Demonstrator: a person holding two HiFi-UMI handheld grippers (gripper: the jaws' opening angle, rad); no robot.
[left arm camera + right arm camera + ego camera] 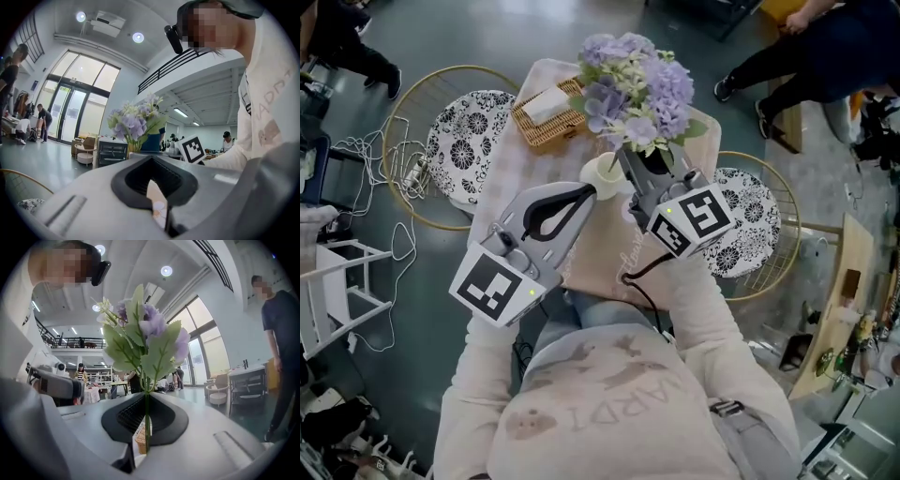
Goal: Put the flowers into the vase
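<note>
- The right claw (639, 173) is closed on a thin green stem (146, 423). In the right gripper view the stem runs straight up between its two pads.
- The flowers (637, 89), a bunch of pale purple blooms with green leaves, stand up from that claw. In the head view they spread toward 12 o'clock from it.
- The white vase (602, 176) stands on the cloth-covered worktop (600, 253), just beside the right claw at its 9 o'clock. The bunch's lower end is hidden, so I cannot tell whether it has entered the vase.
- The left claw (581, 194) has its tips drawn together with nothing between them. Only the hollow between its dark pads shows, in the left gripper view. Its tips lie near the vase at 7 o'clock.
- A wicker basket (546, 120) holding white paper sits at 11 o'clock from the vase, next to the blooms.
- Two chairs with black-and-white patterned cushions flank the worktop. One (469, 131) is at 9 o'clock and the other (748, 220) at 3 o'clock.
</note>
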